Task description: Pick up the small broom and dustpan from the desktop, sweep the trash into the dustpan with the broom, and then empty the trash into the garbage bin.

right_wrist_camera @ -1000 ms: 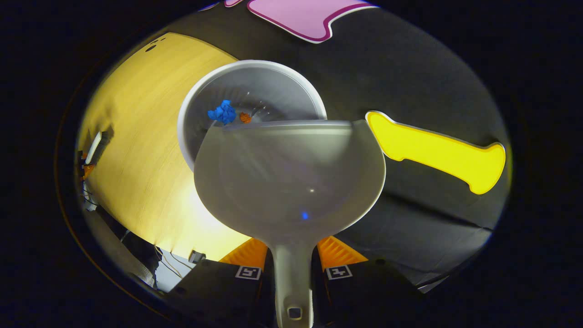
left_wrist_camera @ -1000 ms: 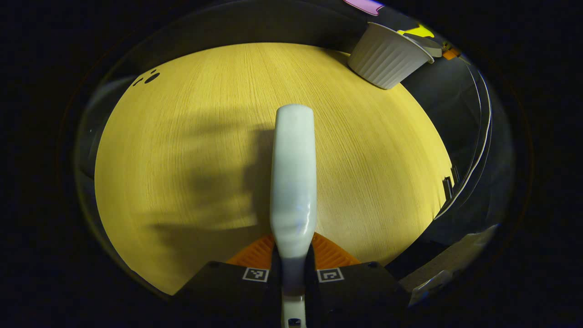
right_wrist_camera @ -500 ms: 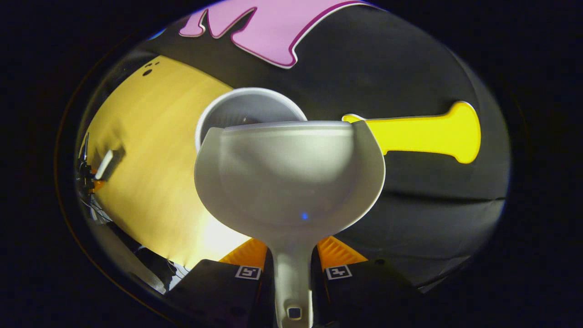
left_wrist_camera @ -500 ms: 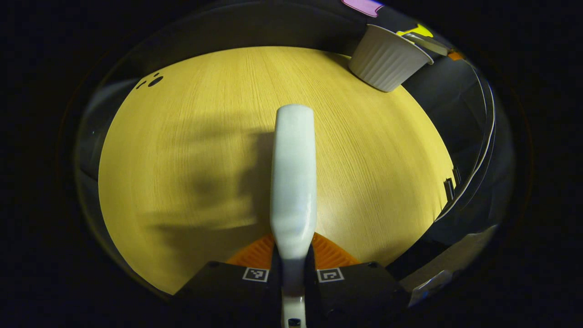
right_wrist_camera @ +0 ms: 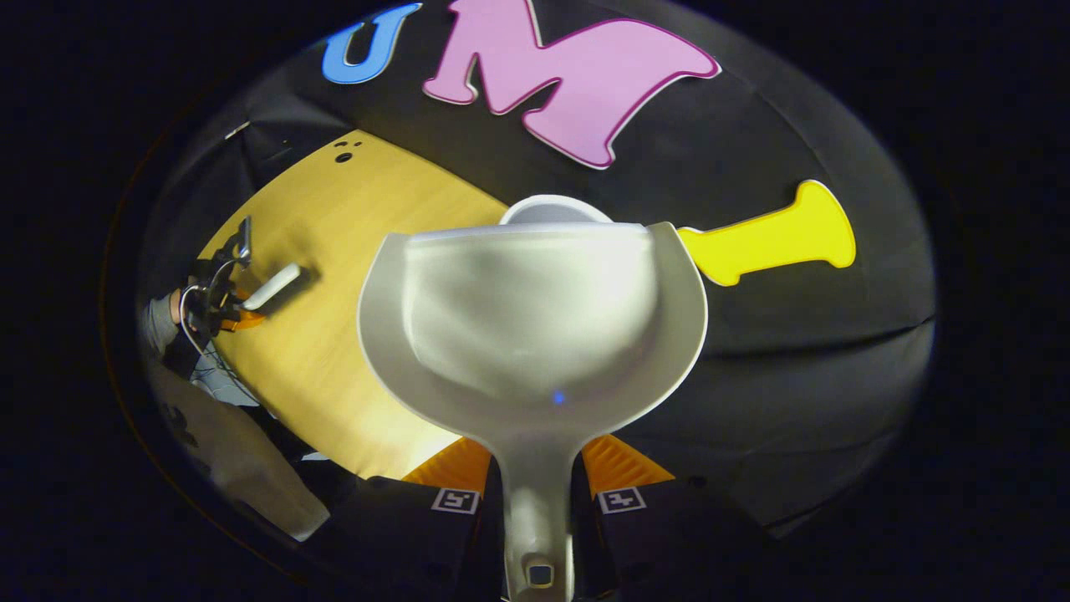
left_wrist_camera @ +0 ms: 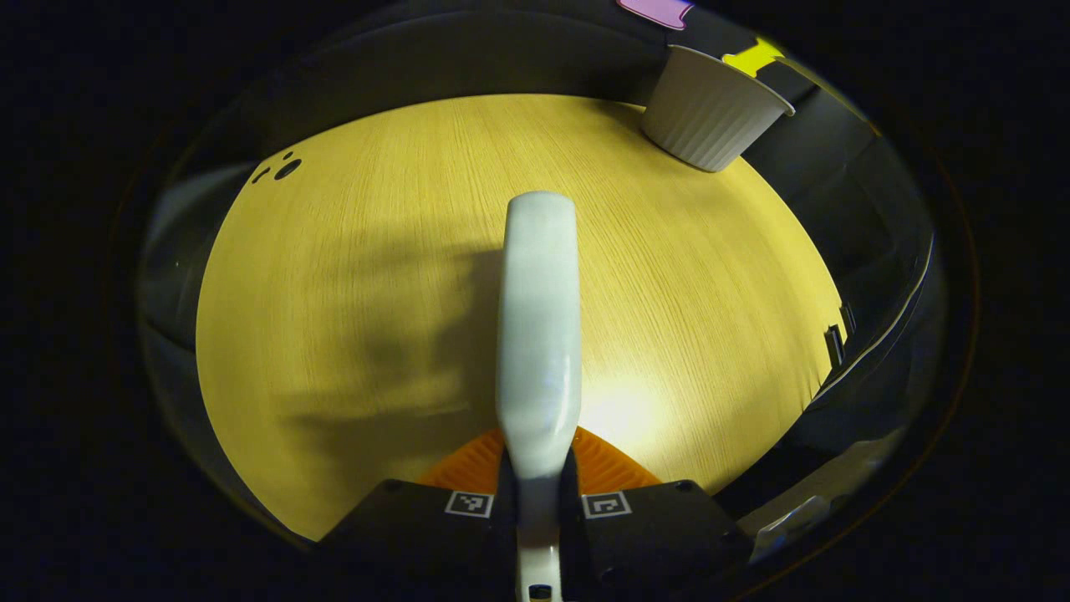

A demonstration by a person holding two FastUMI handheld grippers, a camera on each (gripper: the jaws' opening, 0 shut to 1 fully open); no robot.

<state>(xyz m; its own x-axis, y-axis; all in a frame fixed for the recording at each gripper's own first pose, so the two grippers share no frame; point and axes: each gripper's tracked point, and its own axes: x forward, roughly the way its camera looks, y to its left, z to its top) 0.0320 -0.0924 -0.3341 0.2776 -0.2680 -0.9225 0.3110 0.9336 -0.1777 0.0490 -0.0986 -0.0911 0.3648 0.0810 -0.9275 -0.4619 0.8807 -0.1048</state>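
Both grippers clamped on their tools above the desktop; dustpan held up in front of the bin.

Left gripper (left_wrist_camera: 537, 489) has both fingers pressed on the broom (left_wrist_camera: 537, 326) handle; the pale broom sticks straight forward over the yellow wood desktop (left_wrist_camera: 351, 276) and throws a shadow to its left. White ribbed garbage bin (left_wrist_camera: 706, 109) stands at the desktop's far right edge against the booth wall. Right gripper (right_wrist_camera: 539, 493) is closed on the dustpan (right_wrist_camera: 535, 318) handle, pan facing the camera, its inside looks empty. Bin rim (right_wrist_camera: 553, 209) peeks just above the pan's far edge, bin contents hidden. Far left in the right gripper view, the other gripper with the broom (right_wrist_camera: 272, 286) sits over the desktop (right_wrist_camera: 368, 226), well apart from the dustpan.
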